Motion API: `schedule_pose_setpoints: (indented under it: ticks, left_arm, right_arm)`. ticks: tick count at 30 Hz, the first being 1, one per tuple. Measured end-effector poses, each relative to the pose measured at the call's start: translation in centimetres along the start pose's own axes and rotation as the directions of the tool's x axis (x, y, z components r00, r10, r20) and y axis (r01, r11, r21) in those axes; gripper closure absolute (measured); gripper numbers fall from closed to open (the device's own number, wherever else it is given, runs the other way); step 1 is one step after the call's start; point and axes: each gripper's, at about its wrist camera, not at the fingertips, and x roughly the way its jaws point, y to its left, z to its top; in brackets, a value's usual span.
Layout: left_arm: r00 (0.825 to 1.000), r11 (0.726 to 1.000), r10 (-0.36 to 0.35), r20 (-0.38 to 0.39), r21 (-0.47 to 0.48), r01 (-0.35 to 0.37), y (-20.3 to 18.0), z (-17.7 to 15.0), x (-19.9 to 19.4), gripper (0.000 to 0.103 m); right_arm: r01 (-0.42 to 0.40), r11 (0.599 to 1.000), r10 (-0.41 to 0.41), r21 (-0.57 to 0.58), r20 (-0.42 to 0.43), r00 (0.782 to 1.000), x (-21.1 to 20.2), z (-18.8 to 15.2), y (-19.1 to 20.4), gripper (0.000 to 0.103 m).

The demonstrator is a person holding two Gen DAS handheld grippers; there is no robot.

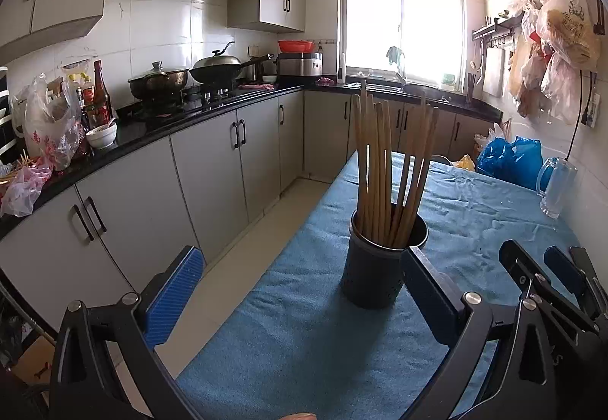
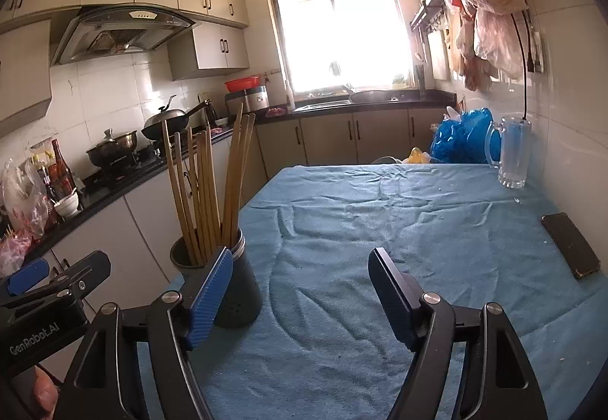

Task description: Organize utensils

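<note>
Your left gripper (image 1: 300, 290) hangs with jaws spread wide and nothing in them; your right gripper (image 2: 300, 290) is likewise wide open and empty. The holder (image 1: 374, 260) stands upright on the blue cloth (image 1: 304, 344), just ahead of the left jaws and a little right of their centre. From the right gripper it lies off to the left, beside the left finger, so your left is the better lined up. The chopsticks (image 1: 383, 169) stand nearly vertical inside it, fanning slightly. Further back, well apart, sit a phone (image 2: 570, 245) and a glass mug (image 2: 513, 154).
</note>
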Motion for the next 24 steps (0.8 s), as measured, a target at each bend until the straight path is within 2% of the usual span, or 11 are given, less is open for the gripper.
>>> schedule_pose_setpoints:
  ticks: [24]
  left_arm:
    - [0.998, 1.0, -0.015, -0.055, -0.001, 0.014, 0.2, -0.5, 1.7, 0.0]
  right_arm:
    - [0.014, 1.0, -0.015, -0.016, -0.015, 1.0, 0.6, -0.5, 0.1, 0.022]
